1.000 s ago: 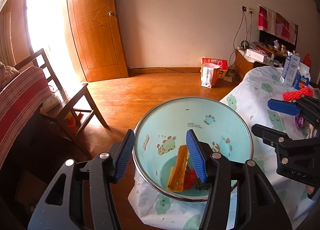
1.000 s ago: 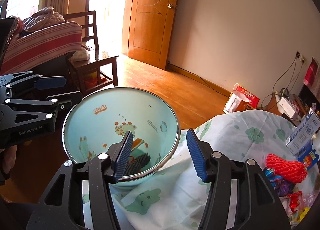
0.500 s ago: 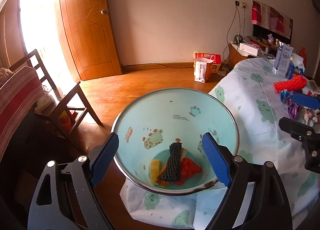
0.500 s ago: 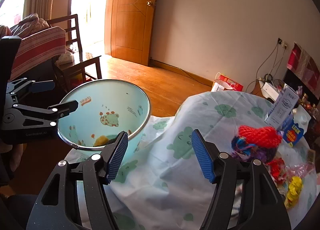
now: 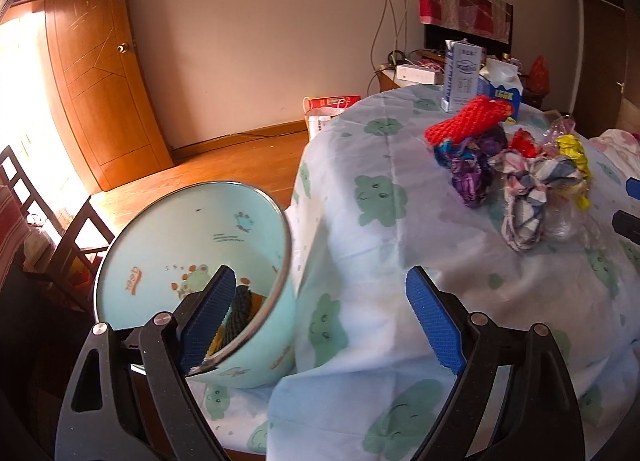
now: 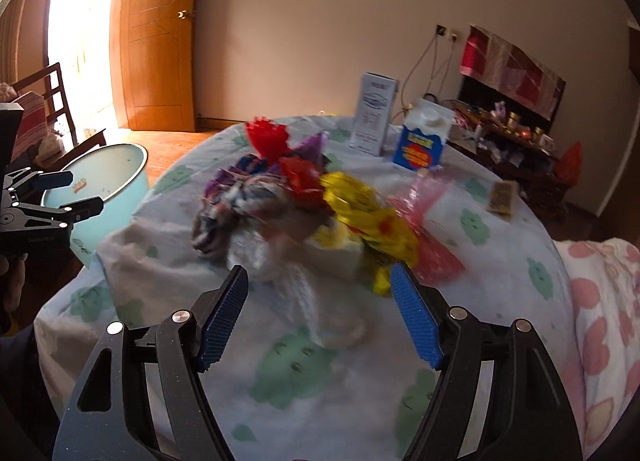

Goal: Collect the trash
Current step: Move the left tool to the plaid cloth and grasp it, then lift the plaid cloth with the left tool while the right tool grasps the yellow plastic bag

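A light blue bin (image 5: 192, 245) stands at the table's left edge, with a black net piece (image 5: 240, 309) and orange wrapper inside. It also shows in the right wrist view (image 6: 104, 173). A heap of trash lies on the cloth: red foam net (image 5: 468, 121), purple wrapper (image 5: 472, 177), crumpled cloth (image 5: 528, 197), yellow wrapper (image 6: 368, 213), clear plastic (image 6: 280, 257). My left gripper (image 5: 320, 321) is open and empty beside the bin. My right gripper (image 6: 320, 313) is open and empty, just short of the heap.
A round table with a white cloth (image 5: 384, 245) printed with green shapes. A tall white carton (image 6: 374, 117) and a blue milk carton (image 6: 424, 141) stand at the back. A wooden chair (image 5: 48, 237) and door (image 5: 104, 93) are on the left.
My left gripper opened over the bin, a black net piece dropped in, and it swung right toward the table. My right gripper swung right from the bin to the heap.
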Demonstrator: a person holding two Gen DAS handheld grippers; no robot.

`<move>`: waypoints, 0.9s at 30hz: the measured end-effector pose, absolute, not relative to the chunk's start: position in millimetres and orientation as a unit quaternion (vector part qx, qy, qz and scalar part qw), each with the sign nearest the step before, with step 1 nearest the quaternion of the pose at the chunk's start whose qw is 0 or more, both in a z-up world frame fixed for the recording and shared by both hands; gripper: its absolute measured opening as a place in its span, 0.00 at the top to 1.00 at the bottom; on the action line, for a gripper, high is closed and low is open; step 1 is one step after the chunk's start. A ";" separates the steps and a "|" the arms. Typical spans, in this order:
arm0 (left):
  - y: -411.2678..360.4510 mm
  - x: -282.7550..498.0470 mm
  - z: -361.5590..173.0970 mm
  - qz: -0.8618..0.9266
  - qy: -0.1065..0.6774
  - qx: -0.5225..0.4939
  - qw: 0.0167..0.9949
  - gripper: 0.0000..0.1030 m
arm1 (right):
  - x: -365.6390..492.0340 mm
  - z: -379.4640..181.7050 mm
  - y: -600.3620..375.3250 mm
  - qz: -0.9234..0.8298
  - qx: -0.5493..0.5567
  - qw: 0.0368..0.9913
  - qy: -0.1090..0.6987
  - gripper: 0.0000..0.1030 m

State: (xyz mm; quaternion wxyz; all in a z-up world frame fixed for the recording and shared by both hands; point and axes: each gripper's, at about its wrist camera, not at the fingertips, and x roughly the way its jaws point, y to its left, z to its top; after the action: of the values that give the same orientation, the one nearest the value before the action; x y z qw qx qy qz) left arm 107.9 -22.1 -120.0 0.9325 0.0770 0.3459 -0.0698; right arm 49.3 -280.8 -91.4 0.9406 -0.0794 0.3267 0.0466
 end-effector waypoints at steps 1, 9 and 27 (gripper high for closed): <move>-31.5 107.7 -118.5 -0.078 0.345 0.077 0.932 0.17 | 45.5 -94.3 -294.8 0.034 -0.070 0.941 0.330 0.29; -105.0 111.0 -115.9 -0.134 0.336 0.096 0.927 0.17 | 33.2 -111.2 -362.4 -0.016 -0.012 0.941 0.337 0.29; -140.3 122.6 -119.1 -0.204 0.361 0.096 0.905 0.87 | 31.7 -119.0 -386.4 -0.026 0.029 0.947 0.317 0.27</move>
State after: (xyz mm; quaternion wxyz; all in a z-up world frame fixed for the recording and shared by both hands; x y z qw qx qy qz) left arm 122.6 -140.3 -119.1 0.9049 0.0963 0.3609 -0.2039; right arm 31.7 -386.4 -119.0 0.9475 0.0291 0.3174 -0.0260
